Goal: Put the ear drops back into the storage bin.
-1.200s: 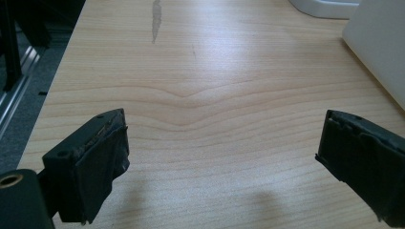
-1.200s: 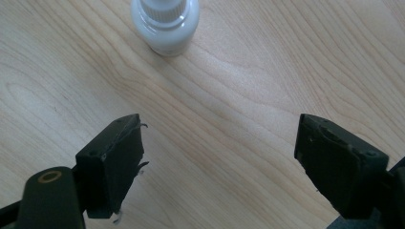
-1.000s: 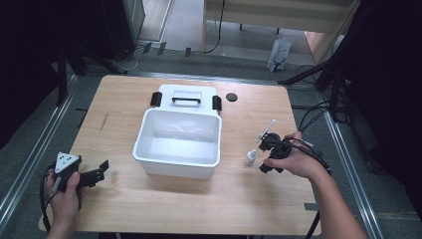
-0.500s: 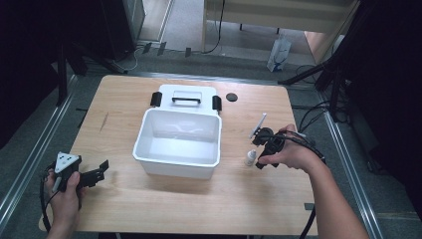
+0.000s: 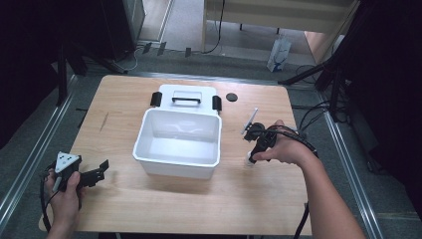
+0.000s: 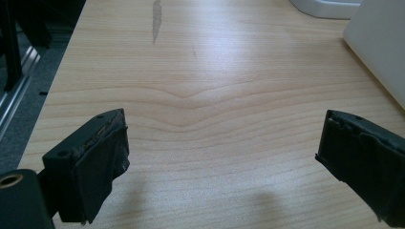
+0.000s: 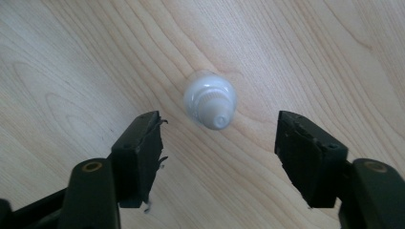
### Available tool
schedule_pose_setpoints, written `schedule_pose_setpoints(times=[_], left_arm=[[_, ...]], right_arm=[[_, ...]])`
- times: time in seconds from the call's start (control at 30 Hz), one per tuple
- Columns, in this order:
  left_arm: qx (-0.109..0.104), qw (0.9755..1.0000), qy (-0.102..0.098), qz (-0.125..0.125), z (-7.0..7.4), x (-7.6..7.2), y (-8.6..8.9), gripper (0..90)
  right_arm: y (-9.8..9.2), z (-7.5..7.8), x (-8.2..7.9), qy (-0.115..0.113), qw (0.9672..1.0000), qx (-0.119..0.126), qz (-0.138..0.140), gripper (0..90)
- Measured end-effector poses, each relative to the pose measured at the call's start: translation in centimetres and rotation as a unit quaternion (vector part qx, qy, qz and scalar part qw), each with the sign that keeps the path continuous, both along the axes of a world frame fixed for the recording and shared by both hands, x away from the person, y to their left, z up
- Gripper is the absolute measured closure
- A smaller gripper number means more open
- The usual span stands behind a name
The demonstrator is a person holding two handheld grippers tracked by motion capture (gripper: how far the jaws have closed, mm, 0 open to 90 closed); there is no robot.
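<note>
Shifted leftward toward the small white bottle and hovering above it, right gripper fingers just narrowed yet not touching; bottle upright on the surface at three o'clock of the bin, unlifted; left gripper fingers spread, idle.

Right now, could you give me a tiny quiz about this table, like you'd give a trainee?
1. True or false: the white bin holds the small bottle.
2. Which gripper hangs over the bottle: A left, B right?
3. What lies flat behind the bin?

Key: 1 false: it stands on the table, right of the bin, between the right gripper's jaws, which have just been closing but do not touch it. 2 B. 3 the lid, with a black handle.
</note>
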State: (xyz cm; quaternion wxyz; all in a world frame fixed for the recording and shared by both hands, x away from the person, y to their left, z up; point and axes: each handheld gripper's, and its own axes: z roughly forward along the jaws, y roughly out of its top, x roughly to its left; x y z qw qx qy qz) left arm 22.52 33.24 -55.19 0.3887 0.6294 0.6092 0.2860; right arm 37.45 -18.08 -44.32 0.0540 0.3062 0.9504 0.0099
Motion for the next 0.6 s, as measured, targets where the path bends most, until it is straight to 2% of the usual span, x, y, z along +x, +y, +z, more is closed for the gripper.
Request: schedule_pose_setpoints(times=[0.17,0.23,0.4,0.5,0.6], left_arm=[[0.000,1.0000,0.000,0.000,0.00,0.00,0.01,4.1],[-0.001,1.0000,0.000,0.000,0.00,0.00,0.01,4.1],[-0.001,1.0000,0.000,0.000,0.00,0.00,0.02,4.1],[0.000,1.0000,0.000,0.000,0.00,0.01,0.02,4.1],[0.000,1.0000,0.001,0.000,0.00,0.01,0.03,4.1]], right_arm=[[0.31,-0.14,0.30,0.005,1.0000,0.004,-0.004,42.6],[0.37,-0.23,0.41,0.007,1.0000,-0.002,-0.004,46.0],[0.54,-0.65,0.73,0.015,0.9997,0.000,-0.018,54.2],[0.64,-0.93,0.85,0.015,0.9996,-0.010,-0.022,59.4],[0.74,-0.91,0.99,0.021,0.9995,-0.004,-0.024,64.5]])
